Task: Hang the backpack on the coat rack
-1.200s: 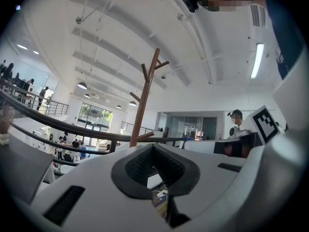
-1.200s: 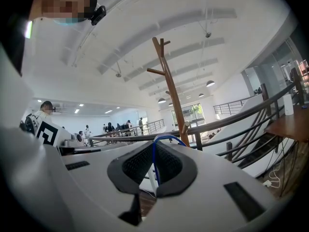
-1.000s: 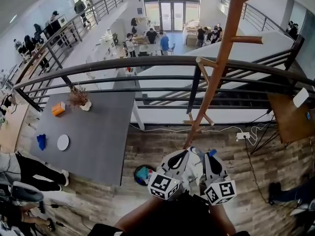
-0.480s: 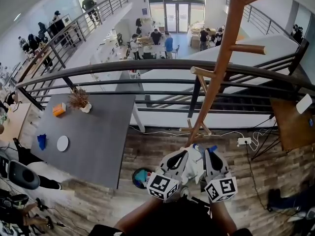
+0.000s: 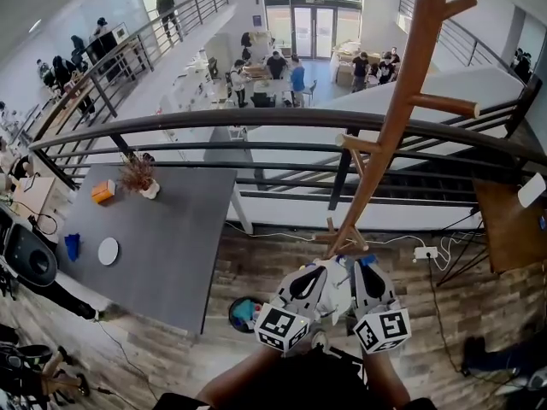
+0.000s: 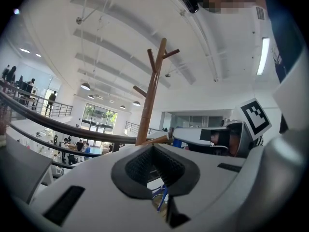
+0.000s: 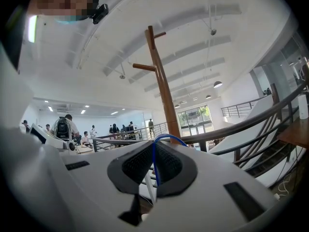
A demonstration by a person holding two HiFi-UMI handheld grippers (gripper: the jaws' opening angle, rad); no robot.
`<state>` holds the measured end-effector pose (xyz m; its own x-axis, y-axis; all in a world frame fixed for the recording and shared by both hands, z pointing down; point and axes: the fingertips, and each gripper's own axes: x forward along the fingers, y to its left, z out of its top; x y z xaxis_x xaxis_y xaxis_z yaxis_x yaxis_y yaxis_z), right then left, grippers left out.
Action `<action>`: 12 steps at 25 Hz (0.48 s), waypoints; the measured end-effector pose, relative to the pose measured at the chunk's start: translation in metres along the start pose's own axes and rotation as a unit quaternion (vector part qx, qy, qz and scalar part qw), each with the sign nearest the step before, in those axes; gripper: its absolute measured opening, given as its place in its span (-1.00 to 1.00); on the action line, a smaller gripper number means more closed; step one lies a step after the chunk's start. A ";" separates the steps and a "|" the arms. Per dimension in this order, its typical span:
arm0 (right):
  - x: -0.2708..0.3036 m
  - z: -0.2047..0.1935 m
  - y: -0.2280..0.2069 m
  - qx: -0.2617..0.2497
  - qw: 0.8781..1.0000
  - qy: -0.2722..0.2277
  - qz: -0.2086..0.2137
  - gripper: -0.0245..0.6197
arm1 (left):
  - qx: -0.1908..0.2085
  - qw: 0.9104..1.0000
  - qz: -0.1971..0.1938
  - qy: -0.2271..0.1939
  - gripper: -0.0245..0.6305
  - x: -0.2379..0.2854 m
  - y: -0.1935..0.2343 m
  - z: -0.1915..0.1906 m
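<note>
The wooden coat rack (image 5: 400, 118) stands straight ahead by the railing, with side pegs; it also rises in the left gripper view (image 6: 151, 95) and the right gripper view (image 7: 162, 88). Both grippers are held side by side just short of its base. Between them hangs the white backpack (image 5: 339, 284) with blue trim. My left gripper (image 5: 314, 272) is shut, and a blue strap (image 6: 162, 198) shows just under its pads. My right gripper (image 5: 362, 270) is shut on a thin blue loop (image 7: 155, 163) that arches over its pads.
A dark curved railing (image 5: 214, 122) runs behind the rack, with a drop to the lower floor beyond. A grey table (image 5: 162, 237) with a plant, a plate and an orange box is at the left. A wooden desk (image 5: 508, 216) and floor cables (image 5: 425, 250) lie at the right.
Both grippers have moved forward together with the backpack, so the rack's base now sits right in front of their tips. Their jaws have stayed shut.
</note>
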<state>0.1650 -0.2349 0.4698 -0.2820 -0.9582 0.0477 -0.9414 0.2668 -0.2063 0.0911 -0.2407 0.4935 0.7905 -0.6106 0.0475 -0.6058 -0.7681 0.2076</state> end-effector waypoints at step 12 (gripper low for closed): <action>0.021 0.003 -0.001 0.001 1.000 0.006 0.004 -0.86 | -0.004 1.000 0.003 -0.001 -0.91 0.010 0.017 0.002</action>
<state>0.1607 -0.2559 0.4683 -0.2921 -0.9546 0.0581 -0.9386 0.2745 -0.2089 0.0885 -0.2602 0.4953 0.7861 -0.6162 0.0474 -0.6106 -0.7624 0.2142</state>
